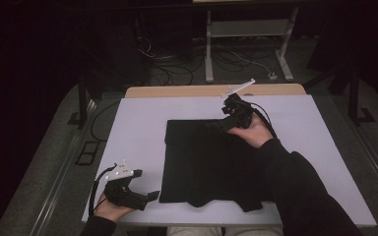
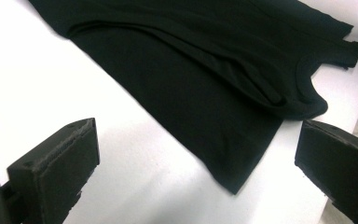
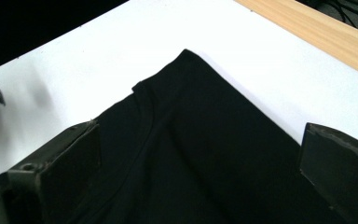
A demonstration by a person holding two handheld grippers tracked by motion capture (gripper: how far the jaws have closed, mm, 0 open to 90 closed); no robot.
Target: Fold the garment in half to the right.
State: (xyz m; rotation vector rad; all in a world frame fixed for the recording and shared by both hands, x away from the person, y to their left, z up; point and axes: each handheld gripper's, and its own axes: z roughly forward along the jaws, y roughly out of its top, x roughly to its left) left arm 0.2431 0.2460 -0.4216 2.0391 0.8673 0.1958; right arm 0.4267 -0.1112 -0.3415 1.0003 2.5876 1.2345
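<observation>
A black folded garment (image 1: 206,164) lies flat in the middle of the white table (image 1: 138,128). My left gripper (image 1: 150,197) hovers open at the table's near left corner, its jaws pointing at the garment's near left corner (image 2: 233,186); the neckline (image 2: 303,88) shows at the near edge. My right gripper (image 1: 217,125) is open over the garment's far edge, held in a hand in a black sleeve (image 1: 295,187). In the right gripper view the garment's far left corner (image 3: 186,53) and a fold line (image 3: 154,126) lie between its wide-apart jaws.
A bare wooden strip (image 1: 177,91) runs along the table's far edge. Behind it stand a white frame (image 1: 246,29) and cables (image 1: 177,64) on the dark floor. White table surface lies free left and right of the garment.
</observation>
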